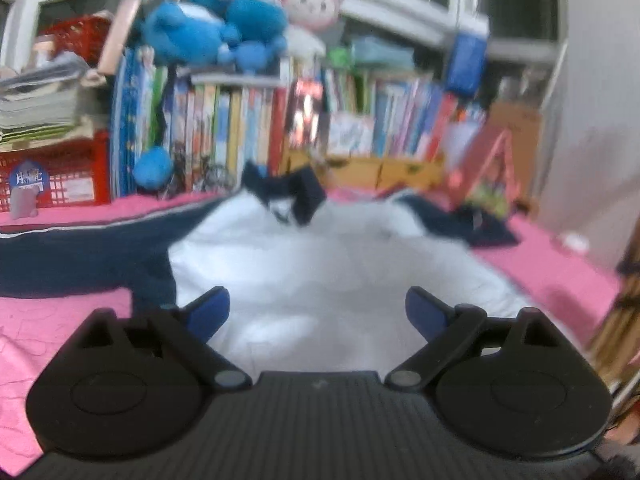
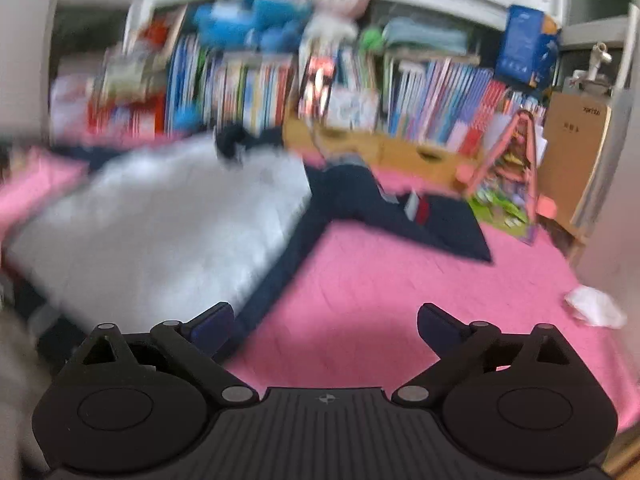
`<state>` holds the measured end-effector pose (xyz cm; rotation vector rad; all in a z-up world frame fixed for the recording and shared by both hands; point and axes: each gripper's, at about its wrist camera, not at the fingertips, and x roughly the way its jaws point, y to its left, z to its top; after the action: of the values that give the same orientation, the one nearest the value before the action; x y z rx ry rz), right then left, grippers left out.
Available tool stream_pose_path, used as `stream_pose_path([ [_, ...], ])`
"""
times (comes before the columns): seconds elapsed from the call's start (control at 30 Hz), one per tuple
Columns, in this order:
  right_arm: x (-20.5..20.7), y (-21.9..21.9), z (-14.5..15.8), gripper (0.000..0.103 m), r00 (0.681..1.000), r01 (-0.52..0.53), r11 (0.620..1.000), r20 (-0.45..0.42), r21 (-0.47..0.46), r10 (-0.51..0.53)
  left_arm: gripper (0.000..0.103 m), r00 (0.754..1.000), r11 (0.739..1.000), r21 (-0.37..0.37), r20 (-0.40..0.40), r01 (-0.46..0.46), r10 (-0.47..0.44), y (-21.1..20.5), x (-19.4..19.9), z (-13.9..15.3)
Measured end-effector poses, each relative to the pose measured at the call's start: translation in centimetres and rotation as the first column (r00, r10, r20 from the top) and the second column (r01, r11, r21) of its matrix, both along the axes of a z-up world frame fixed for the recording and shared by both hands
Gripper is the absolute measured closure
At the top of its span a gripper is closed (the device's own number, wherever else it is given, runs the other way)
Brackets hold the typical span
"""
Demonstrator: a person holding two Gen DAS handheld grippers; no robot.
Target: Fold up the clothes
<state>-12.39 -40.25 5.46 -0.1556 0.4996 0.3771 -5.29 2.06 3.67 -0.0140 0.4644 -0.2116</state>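
Note:
A white garment with navy sleeves and a navy collar (image 1: pixel 332 264) lies spread on the pink bed cover (image 1: pixel 52 320). In the left wrist view my left gripper (image 1: pixel 318 312) hovers open over its white lower part, nothing between the blue pads. One navy sleeve (image 1: pixel 80 256) stretches out to the left. In the right wrist view the same garment (image 2: pixel 160 220) lies to the left, and its other navy sleeve (image 2: pixel 400 212) reaches right across the pink cover (image 2: pixel 400 300). My right gripper (image 2: pixel 326 326) stands open above the cover beside the garment's navy edge, holding nothing.
A shelf packed with books (image 1: pixel 360 120) and plush toys (image 1: pixel 208 32) runs along the far side of the bed. Red crates (image 1: pixel 52 176) stand at the left, a cardboard box (image 2: pixel 576 152) at the right. A crumpled white tissue (image 2: pixel 596 306) lies on the cover near the right edge.

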Motion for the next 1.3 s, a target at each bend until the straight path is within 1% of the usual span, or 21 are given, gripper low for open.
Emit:
stream_pose_path([
  [0.07,2.3,2.7,-0.5,0.010,0.998,-0.054,0.995,-0.010,0.085,0.055,0.016,0.999,0.994,0.099,-0.016,-0.044,0.046,-0.7,1.0,-1.3],
  [0.1,3.4,4.6,-0.8,0.012,0.995,-0.093,0.991,-0.014,0.098,0.095,0.020,0.997,0.985,0.161,-0.030,-0.066,0.072,-1.0,1.3,-2.1],
  [0.17,5.5,8.3,-1.3,0.013,0.986,-0.162,0.981,-0.021,0.110,0.165,0.027,0.989,0.945,0.308,-0.065,-0.108,0.134,-1.0,1.7,-4.0],
  [0.2,6.3,10.2,-1.5,0.013,0.980,-0.191,0.975,-0.027,0.112,0.195,0.027,0.984,0.927,0.354,-0.074,-0.123,0.159,-0.8,1.8,-5.0],
  [0.23,7.0,12.1,-1.7,0.013,0.973,-0.222,0.968,-0.036,0.115,0.227,0.027,0.985,0.929,0.342,-0.049,-0.141,0.167,-0.1,1.2,-5.5],
  [0.27,7.7,13.9,-1.9,0.014,0.965,-0.252,0.960,-0.045,0.118,0.259,0.027,0.981,0.942,0.292,-0.048,-0.165,0.187,1.0,0.7,-5.7],
  [0.33,8.7,17.2,-2.5,0.014,0.953,-0.292,0.951,-0.057,0.103,0.298,0.027,0.967,0.952,0.213,-0.084,-0.218,0.240,3.0,0.3,-5.6],
  [0.47,9.7,22.6,-3.7,0.013,0.943,-0.322,0.945,-0.072,0.048,0.325,0.023,0.963,0.955,0.162,-0.064,-0.250,0.263,4.7,-0.8,-6.1],
  [0.57,9.8,23.7,-5.6,0.009,0.959,-0.268,0.963,-0.094,0.008,0.267,0.022,0.962,0.954,0.158,-0.059,-0.256,0.268,4.8,-0.6,-6.0],
  [0.6,9.8,23.8,-6.3,0.008,0.965,-0.243,0.970,-0.099,-0.005,0.241,0.022,0.962,0.954,0.158,-0.057,-0.256,0.268,4.7,-0.7,-6.0],
  [0.7,9.6,21.6,-6.8,0.005,0.978,-0.183,0.983,-0.094,0.034,0.185,0.022,0.963,0.954,0.158,-0.056,-0.254,0.265,4.6,-0.8,-6.0],
  [0.77,9.2,19.3,-7.1,0.003,0.987,-0.137,0.990,-0.077,0.019,0.138,0.022,0.966,0.954,0.174,-0.048,-0.244,0.256,4.3,-0.7,-5.9],
  [0.83,9.3,16.8,-7.7,0.003,0.997,-0.063,0.998,-0.050,-0.027,0.062,0.021,0.966,0.950,0.196,-0.036,-0.243,0.254,4.4,-0.7,-5.9],
  [0.93,10.2,11.8,-8.5,0.001,0.993,0.112,0.993,-0.034,-0.040,-0.114,0.021,0.945,0.899,0.305,0.003,-0.313,0.328,5.0,-1.2,-5.7],
  [1.03,11.6,7.9,-7.9,0.001,0.970,0.207,0.978,-0.132,-0.004,-0.205,0.026,0.909,0.847,0.375,-0.027,-0.377,0.416,6.2,-1.6,-4.4],
  [1.07,12.1,6.5,-7.7,0.001,0.958,0.239,0.971,-0.165,0.006,-0.234,0.031,0.906,0.841,0.381,-0.015,-0.385,0.422,6.3,-1.6,-3.8],
  [1.1,12.5,5.5,-7.5,0.002,0.948,0.262,0.965,-0.188,0.012,-0.255,0.031,0.907,0.839,0.381,-0.001,-0.389,0.421,6.4,-1.7,-3.2],
  [1.17,12.4,6.7,-6.1,0.010,0.969,0.216,0.976,-0.124,-0.018,-0.216,0.031,0.932,0.886,0.307,0.014,-0.349,0.362,6.0,-1.2,-1.4],
  [1.2,12.3,7.5,-5.5,0.010,0.980,0.178,0.984,-0.083,-0.020,-0.180,0.031,0.944,0.909,0.265,0.017,-0.322,0.330,5.5,-0.8,-0.6],
  [1.27,12.9,9.3,-4.6,0.013,0.994,0.090,0.996,-0.063,0.007,-0.090,0.031,0.969,0.952,0.184,0.010,-0.244,0.246,3.8,1.0,0.7],
  [1.3,13.6,10.2,-4.4,0.014,0.996,0.048,0.999,-0.075,0.023,-0.047,0.031,0.978,0.966,0.158,0.005,-0.206,0.207,2.8,2.0,0.9],
])
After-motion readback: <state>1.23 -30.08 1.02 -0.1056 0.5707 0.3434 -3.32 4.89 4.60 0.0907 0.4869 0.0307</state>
